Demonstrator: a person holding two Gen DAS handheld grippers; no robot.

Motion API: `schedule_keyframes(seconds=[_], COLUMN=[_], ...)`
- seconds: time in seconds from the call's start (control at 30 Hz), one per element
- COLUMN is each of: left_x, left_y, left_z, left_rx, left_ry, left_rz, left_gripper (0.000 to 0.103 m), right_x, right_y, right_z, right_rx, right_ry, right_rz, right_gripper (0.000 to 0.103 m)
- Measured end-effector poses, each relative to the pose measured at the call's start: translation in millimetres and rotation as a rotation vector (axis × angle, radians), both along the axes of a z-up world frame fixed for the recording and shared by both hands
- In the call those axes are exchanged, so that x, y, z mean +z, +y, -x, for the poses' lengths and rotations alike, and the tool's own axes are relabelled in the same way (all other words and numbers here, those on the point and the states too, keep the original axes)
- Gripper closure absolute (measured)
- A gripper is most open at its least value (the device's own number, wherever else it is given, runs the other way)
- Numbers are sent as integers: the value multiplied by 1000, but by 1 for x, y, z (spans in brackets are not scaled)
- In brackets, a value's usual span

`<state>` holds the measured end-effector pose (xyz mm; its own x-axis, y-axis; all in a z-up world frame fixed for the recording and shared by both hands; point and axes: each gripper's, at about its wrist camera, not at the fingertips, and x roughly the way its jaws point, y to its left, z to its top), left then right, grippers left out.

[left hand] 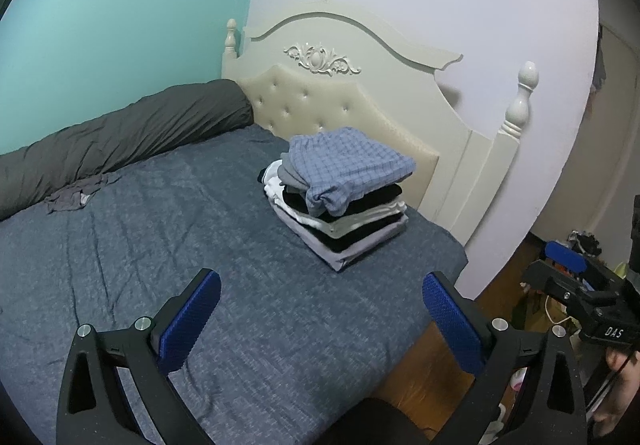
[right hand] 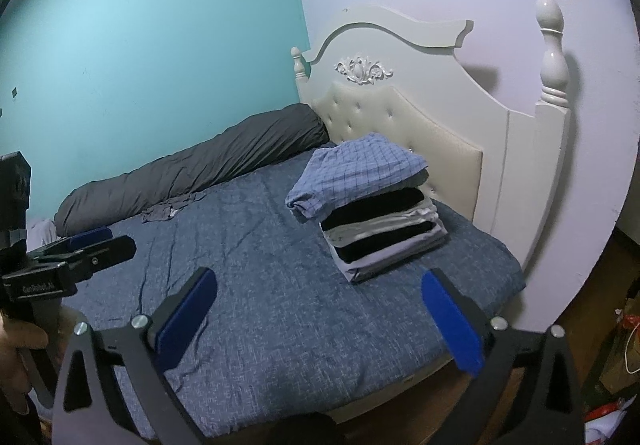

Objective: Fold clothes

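**Folded stack by the headboard, both hands free**

I am holding my left gripper (left hand: 320,325) over the near part of the bed (left hand: 120,245), its jaws standing wide apart and gripping nothing. My right gripper (right hand: 320,325) is hovering the same way — spread wide, with nothing in it. The clothes (left hand: 344,197) are lying in a folded stack on the bedspread just in front of the headboard (left hand: 320,101), a blue checked piece (right hand: 356,169) on top with one bunched end sagging over the side. A small crumpled grey cloth (left hand: 76,197) is lying well apart, against the rolled dark quilt (left hand: 120,137) by the far wall.

This is fitting either a finished pile or a pause between garments; I cannot say which. If I am going on folding, I am thinking the care lies in pinching corners rather than middles, drawing the fabric flat on the bedspread before each crease, and keeping the edges square so the stack is not leaning.
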<state>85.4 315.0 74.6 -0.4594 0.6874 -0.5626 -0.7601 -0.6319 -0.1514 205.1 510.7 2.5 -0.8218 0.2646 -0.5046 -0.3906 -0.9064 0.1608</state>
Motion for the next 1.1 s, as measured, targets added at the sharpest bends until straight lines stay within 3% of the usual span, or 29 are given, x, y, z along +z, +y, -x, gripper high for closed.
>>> schedule_keyframes(seconds=[1.1], left_x=[-7], left_y=[-14], left_z=[-18], left_rx=[-30], left_ry=[0], left_rz=[-37], left_gripper=[0], right_x=[-9], right_y=[-13], right_z=[-8], right_rx=[-18], right_ry=[-6], right_rz=[-25], right_gripper=[0])
